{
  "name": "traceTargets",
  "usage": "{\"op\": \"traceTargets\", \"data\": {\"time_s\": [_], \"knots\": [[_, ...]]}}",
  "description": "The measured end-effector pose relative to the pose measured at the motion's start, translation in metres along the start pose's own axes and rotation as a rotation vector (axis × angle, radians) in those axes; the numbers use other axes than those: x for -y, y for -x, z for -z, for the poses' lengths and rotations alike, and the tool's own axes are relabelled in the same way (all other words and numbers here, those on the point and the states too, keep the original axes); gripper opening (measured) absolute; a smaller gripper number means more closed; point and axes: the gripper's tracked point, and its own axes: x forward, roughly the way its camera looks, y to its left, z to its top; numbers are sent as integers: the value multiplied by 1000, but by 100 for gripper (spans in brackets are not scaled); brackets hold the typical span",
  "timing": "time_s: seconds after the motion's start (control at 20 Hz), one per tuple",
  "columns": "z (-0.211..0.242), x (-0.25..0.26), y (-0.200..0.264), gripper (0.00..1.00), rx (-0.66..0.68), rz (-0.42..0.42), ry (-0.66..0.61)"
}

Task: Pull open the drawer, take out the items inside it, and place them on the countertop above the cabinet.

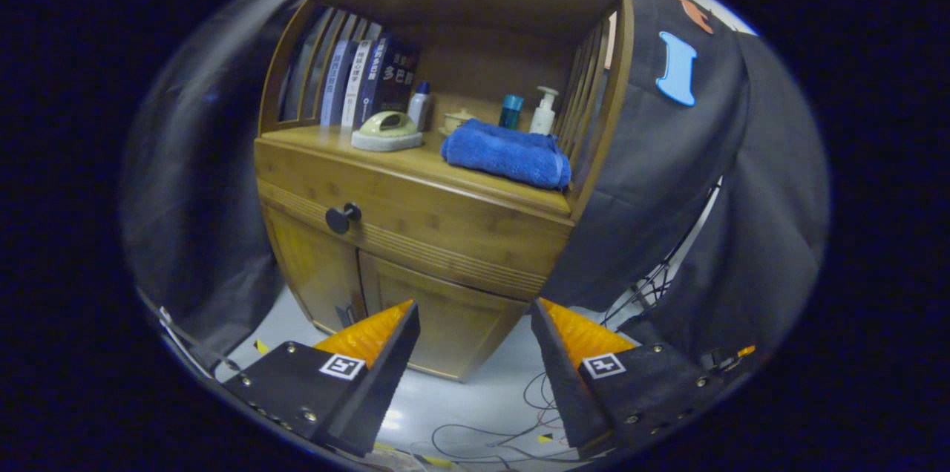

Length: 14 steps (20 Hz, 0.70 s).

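Drawer (pixel 415 223) is sitting shut in the wooden cabinet (pixel 438 309), its front flush under the countertop (pixel 445 168), with one dark round knob (pixel 342 217) toward its left end. Gripper (pixel 473 331) is hanging well short of it, fingers spread wide apart and holding nothing, the two lower cabinet doors (pixel 445 323) showing through the gap between them and the knob lying beyond and above the left finger. Risks, as I am judging them: the gripper is pointing low and to the right of the knob, so a straight approach would be meeting the door panels instead; the knob is small and round, so fingers closing off-centre could be slipping off it mid-pull; loose cables (pixel 482 435) are trailing on the floor below the fingers and could be snagging. Landing space is also looking tight, since the countertop is already carrying things. Counting there: one folded blue towel (pixel 508 153) near the front right, one pale green iron-like object on its base (pixel 386 130), one pump bottle (pixel 544 112), one teal-capped container (pixel 510 110), one small lidded jar (pixel 456 119), one blue-capped bottle (pixel 420 105), and about five upright books (pixel 364 82) at the left; the exact book count I cannot tell. Drawer contents are hidden.
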Motion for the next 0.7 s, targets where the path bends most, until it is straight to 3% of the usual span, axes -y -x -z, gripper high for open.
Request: {"op": "traceTargets", "data": {"time_s": [0.15,0.4,0.7], "knots": [[11,27,-6,91,56,-15,-24],[30,79,0,91,139,31,-104],[41,114,9,92,152,68,-189]]}}
